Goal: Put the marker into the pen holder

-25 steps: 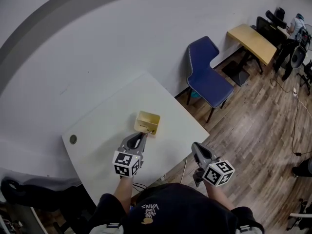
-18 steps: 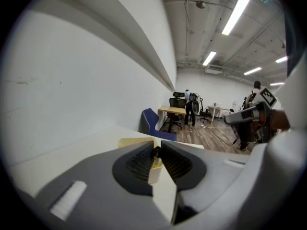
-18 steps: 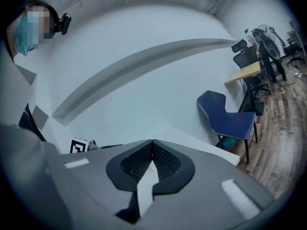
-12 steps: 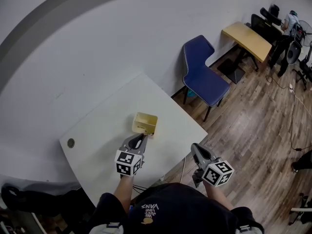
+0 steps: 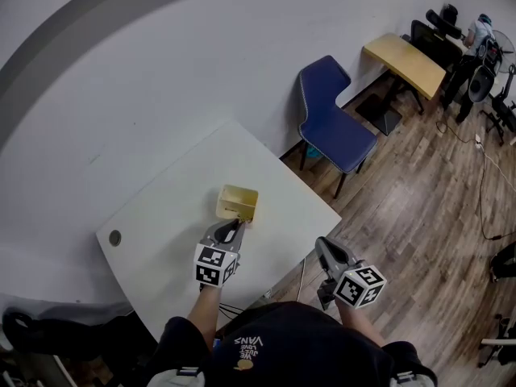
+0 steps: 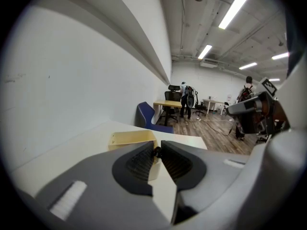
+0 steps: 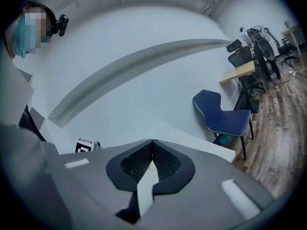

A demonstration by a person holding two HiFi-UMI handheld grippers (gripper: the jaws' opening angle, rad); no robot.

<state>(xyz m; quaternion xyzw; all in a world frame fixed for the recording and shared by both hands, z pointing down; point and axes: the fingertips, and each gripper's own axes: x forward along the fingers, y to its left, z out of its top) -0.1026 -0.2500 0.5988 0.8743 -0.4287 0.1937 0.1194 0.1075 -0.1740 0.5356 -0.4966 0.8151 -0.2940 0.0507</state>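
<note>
- Pale yellow pen holder (image 5: 236,203): a small open-topped box with thin, flat, matt walls and a square mouth. It stands about the middle of the table (image 5: 161,216).
- White table top, smooth and plain, squarish with rounded corners. A small round grey cap (image 5: 114,237) is set into it near the left corner.
- Grey moulded plastic makes up the left claw (image 5: 234,226), with dark inner pads ribbed in a fine grid. It is clenched on the marker (image 6: 156,152), the pads parted only by the narrow slit that the marker fills.
- Only a short end of the marker shows: dark, rounded and slightly glossy, poking out between the claw's tips. The rest is hidden between the pads.
- The marker is held above the table right at the holder's near rim. Whether its end has reached inside the mouth cannot be told.
- The right claw (image 7: 152,143) has the same grey shell and ribbed dark pads. Its pads are pressed together tip to tip with nothing between them. It is held off the table's near edge, by the right corner.
- Blue padded chair (image 5: 330,127) with a curved back and thin dark legs, beyond the table's right corner, on a brown wood-plank floor (image 5: 419,208).
</note>
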